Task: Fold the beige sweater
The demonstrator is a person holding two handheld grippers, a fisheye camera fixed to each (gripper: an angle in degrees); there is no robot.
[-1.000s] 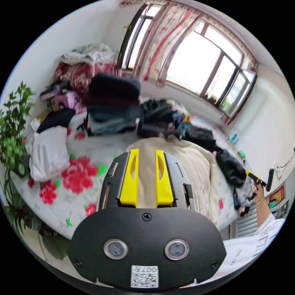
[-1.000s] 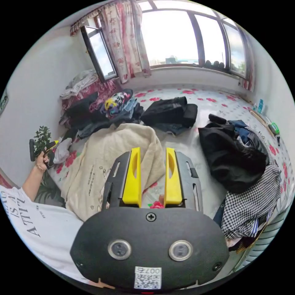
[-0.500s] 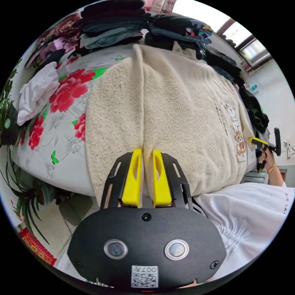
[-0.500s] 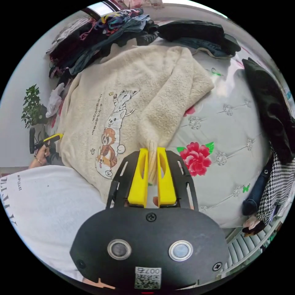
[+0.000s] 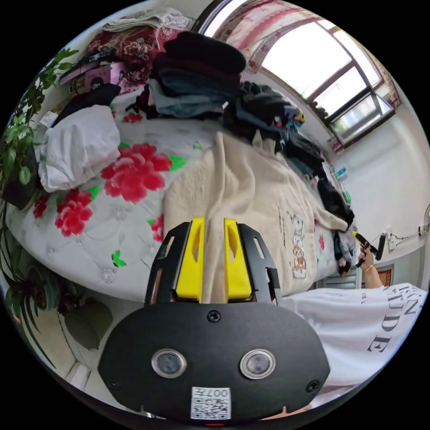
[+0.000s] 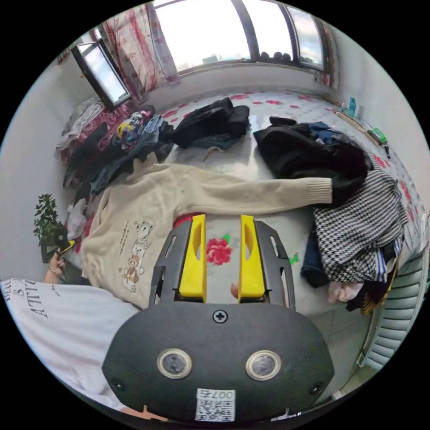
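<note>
Jaws of left gripper stand slightly apart, a ridge of beige sweater running between them; whether they pinch it cannot be told. In the left gripper view the sweater spreads from 6 o'clock toward 1 o'clock across the floral bedspread, printed animals at 3 o'clock. White garment lies at 10 o'clock, a potted plant beside it. Stacked dark clothes sit at 12 o'clock under the window.

Right gripper is released, jaws parted over bare bedspread (red flower between them). In the right gripper view the sweater's body lies at 9 o'clock, one sleeve stretched flat toward 3 o'clock, its cuff touching a black garment. A houndstooth piece lies at 3 o'clock.
</note>
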